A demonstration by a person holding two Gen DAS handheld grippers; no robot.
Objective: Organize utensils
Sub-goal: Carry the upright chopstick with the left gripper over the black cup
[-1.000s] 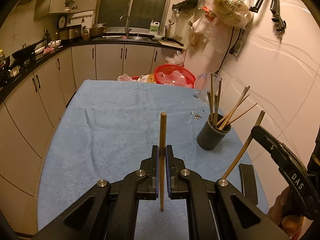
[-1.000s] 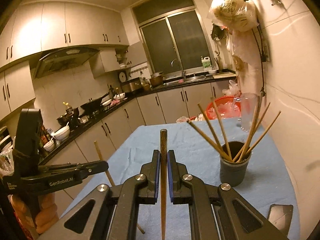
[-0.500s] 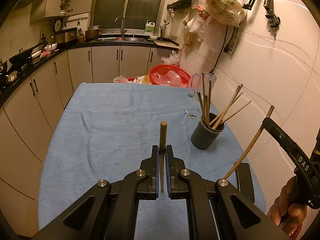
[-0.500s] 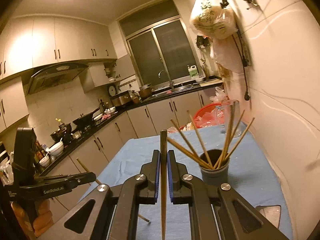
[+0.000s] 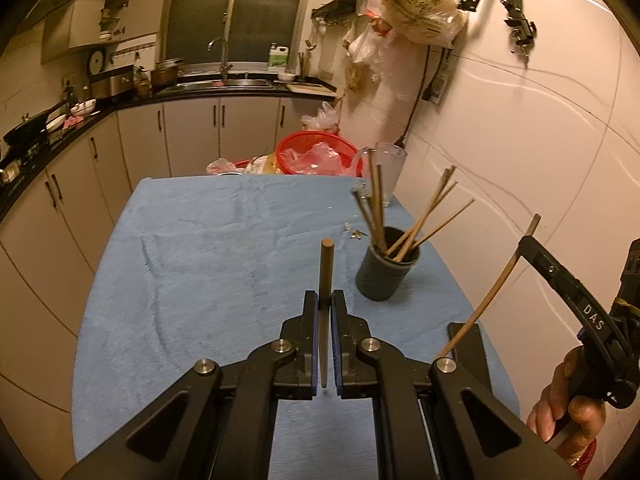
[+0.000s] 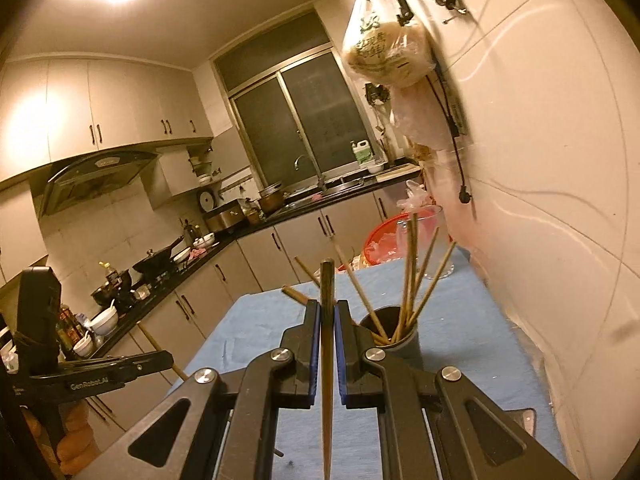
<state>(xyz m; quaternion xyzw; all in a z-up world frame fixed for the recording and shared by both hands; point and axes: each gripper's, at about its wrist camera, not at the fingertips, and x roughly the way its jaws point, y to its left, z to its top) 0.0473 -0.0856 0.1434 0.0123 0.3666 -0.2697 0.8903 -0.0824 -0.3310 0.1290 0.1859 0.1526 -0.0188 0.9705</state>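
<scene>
Chopstick (image 5: 325, 276) beside "DAS"-marked right gripper (image 5: 532, 240)

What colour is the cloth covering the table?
Light blue cloth; it shows best in the left wrist view, spread over the whole tabletop.

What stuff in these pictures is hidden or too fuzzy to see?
- Left wrist view: the black flat thing on the blue cloth is partly hidden by the left claw.
- Right wrist view: the jug by the wall is blurred.
- Both views: how far the chopsticks reach inside the cup is hidden.
</scene>
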